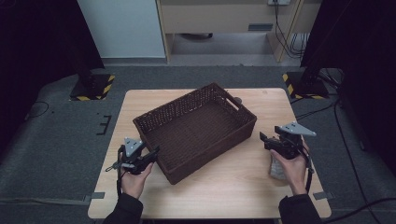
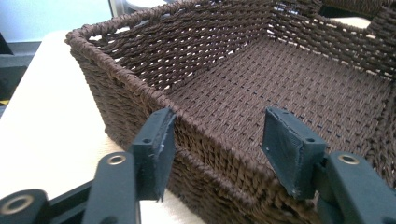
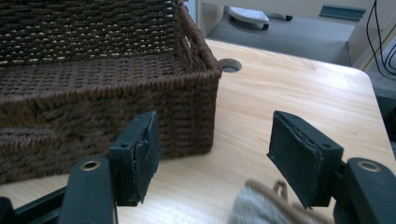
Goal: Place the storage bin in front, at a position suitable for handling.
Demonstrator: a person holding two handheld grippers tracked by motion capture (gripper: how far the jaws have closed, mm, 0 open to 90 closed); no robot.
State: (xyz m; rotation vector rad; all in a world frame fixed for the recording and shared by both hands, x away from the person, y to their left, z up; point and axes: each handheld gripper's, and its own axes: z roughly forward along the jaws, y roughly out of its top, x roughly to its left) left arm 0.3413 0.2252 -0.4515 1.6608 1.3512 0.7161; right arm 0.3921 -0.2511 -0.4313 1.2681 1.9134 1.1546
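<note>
The high view looks forward and down from above the near edge of the tabletop (image 1: 243,186), taking in the whole woven basket (image 1: 196,128). The left tool's (image 2: 217,149) camera sits close over the basket's near-left rim, facing into it. The right tool's (image 3: 212,154) camera looks leftward, low across the tabletop at the basket's right wall. All three views share the basket.

grey cloth (image 3: 261,207) cut off by bottom edge, identity unclear

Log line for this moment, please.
left tool: open, jaws astride basket wall | right tool: open, above grey cloth | basket: empty
</note>
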